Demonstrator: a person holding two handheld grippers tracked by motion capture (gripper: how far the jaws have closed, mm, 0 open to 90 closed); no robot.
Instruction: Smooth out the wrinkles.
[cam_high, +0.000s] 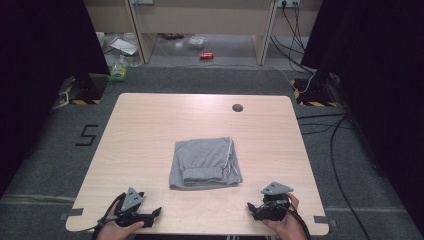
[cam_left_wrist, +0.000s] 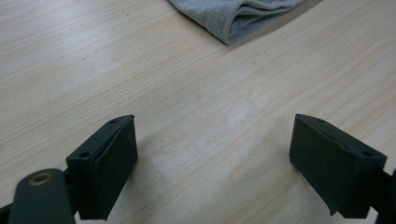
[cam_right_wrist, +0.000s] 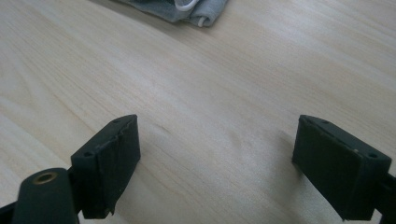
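On the pale wooden table, folded grey shorts lie mid-surface — well apart from both grippers. The left gripper and right gripper rest at the near edge, jaws wide and empty. Grey carpet surrounds; a red can lies beyond.

We take this for a lab or recording studio: a lone wooden table on grey carpet, black curtains at nine and three o'clock, cables trailing at two o'clock.
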